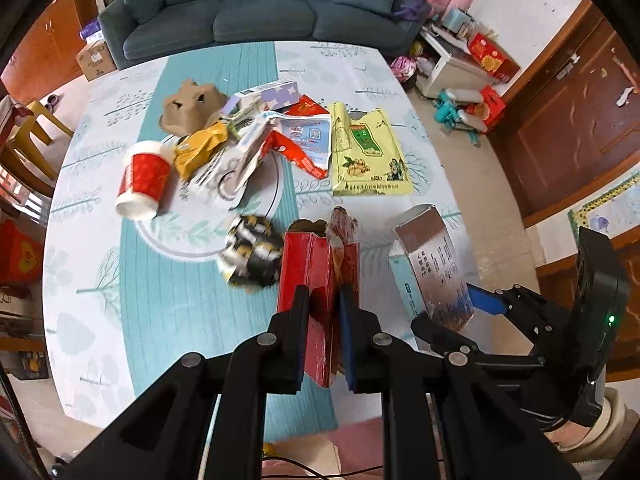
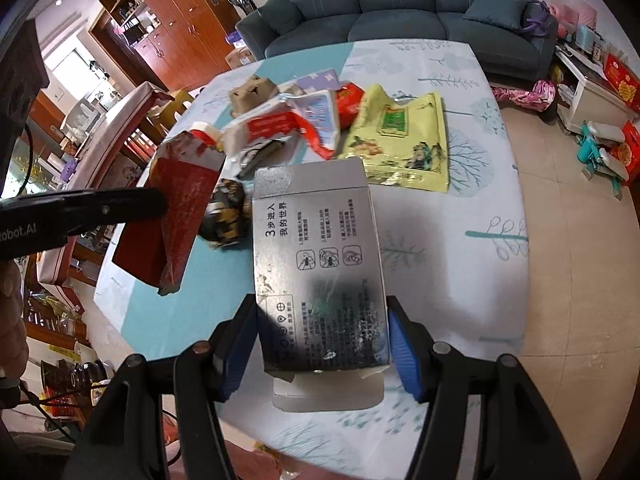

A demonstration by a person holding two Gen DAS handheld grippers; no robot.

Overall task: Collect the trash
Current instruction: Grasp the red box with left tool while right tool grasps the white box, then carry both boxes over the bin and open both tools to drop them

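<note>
My left gripper (image 1: 325, 308) is shut on a crushed red carton (image 1: 316, 280) and holds it above the table's near edge; the carton also shows in the right wrist view (image 2: 180, 208). My right gripper (image 2: 322, 332) is shut on a silver printed box (image 2: 320, 268), held above the table; the box also shows in the left wrist view (image 1: 432, 264). A black-and-yellow crumpled wrapper (image 1: 252, 256) lies just beyond the red carton. Farther back lies a heap of trash: a red paper cup (image 1: 142, 180), a yellow bag (image 1: 368, 152), a torn white-and-red wrapper (image 1: 296, 140) and a brown pulp tray (image 1: 192, 108).
The oval table (image 1: 168, 300) has a teal and white leaf-pattern cloth. A blue sofa (image 1: 260, 4) stands behind it. Wooden chairs (image 1: 24, 148) are at the left, a wooden door (image 1: 572, 120) and floor clutter at the right.
</note>
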